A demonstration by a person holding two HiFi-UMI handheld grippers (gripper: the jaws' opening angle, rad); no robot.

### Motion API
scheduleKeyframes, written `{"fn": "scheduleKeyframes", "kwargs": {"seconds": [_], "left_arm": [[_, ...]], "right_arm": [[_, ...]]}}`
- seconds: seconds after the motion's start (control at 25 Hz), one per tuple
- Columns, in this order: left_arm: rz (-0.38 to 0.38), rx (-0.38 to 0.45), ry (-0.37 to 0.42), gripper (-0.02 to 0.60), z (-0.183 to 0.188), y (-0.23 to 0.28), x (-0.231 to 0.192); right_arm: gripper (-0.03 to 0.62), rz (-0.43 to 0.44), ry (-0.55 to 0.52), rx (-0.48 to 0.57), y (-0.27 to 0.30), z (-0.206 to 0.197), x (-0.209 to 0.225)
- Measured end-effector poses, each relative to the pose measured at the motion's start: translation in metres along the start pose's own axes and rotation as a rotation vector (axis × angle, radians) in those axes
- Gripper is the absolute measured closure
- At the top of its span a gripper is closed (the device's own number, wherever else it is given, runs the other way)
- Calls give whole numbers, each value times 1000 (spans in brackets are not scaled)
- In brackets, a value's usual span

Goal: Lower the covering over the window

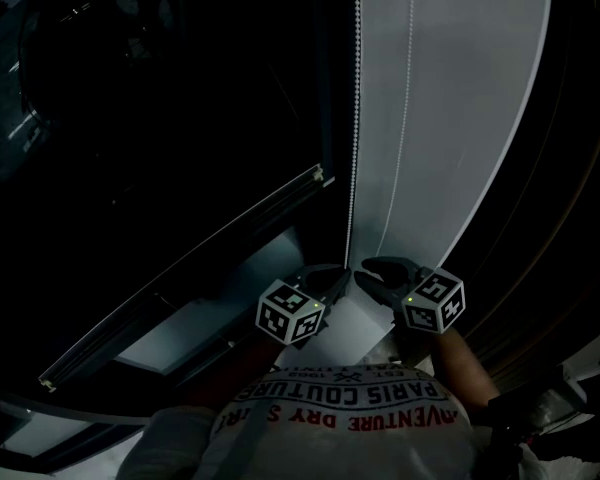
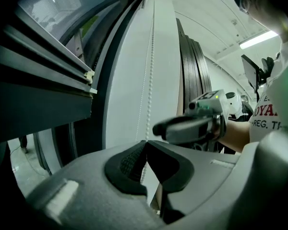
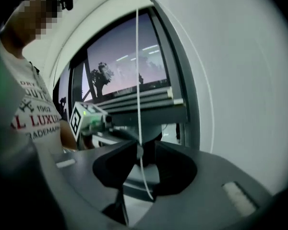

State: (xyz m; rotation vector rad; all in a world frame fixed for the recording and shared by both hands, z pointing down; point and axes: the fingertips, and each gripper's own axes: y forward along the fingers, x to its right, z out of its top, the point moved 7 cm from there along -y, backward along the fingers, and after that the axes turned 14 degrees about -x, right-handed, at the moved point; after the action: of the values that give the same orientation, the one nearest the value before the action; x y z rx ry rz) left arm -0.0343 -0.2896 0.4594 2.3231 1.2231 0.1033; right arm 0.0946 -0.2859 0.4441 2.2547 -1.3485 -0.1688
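1. The bead chain (image 2: 148,104) that works the window covering hangs straight down the white wall (image 1: 450,88), just beside the dark frame of the window (image 3: 120,61). A thinner strand (image 1: 410,68) runs down the same wall near it.
2. The left gripper (image 2: 147,143) has its jaws pressed together on the bead chain. The chain enters at their tips and shows again below them.
3. The right gripper (image 3: 146,143) has its jaws a narrow way apart, with a strand of the chain running down between them. The strand lies close to the jaw on the person's side, and the other jaw stands clear of it, so nothing is clamped there.
4. In the head view the two grippers sit side by side at the foot of the chain. Their tips are turned toward each other, and their marker cubes (image 1: 288,313) face the camera.
5. A ribbed grey rail (image 3: 134,99) with a pale end cap lies across the window near gripper height. Bare glass above it shows trees and a dusk sky, and a dark band sits under it. Whether this rail is the covering's lower edge cannot be told.
6. Nearest the camera are the person's white T-shirt (image 1: 350,423) with red print and the forearm (image 1: 470,368) behind the right gripper.
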Motion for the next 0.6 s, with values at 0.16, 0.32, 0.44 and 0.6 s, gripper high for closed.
{"fn": "scheduleKeyframes", "kwargs": {"seconds": [0.16,0.32,0.44,0.6], "left_arm": [[-8,3,12,574,2,-3,7],[-8,-1,18,574,1,-5,7],[-7,-6,21,574,-2,-3,6],[-10,-7,23,574,-3,0,7]], "right_arm": [[488,-15,-92,130,-26,61,-10],[498,-18,-134,157,-27,93,-15],[522,-18,-155,175,-28,106,-15],[556,-27,-148,182,-27,111,-16]]}}
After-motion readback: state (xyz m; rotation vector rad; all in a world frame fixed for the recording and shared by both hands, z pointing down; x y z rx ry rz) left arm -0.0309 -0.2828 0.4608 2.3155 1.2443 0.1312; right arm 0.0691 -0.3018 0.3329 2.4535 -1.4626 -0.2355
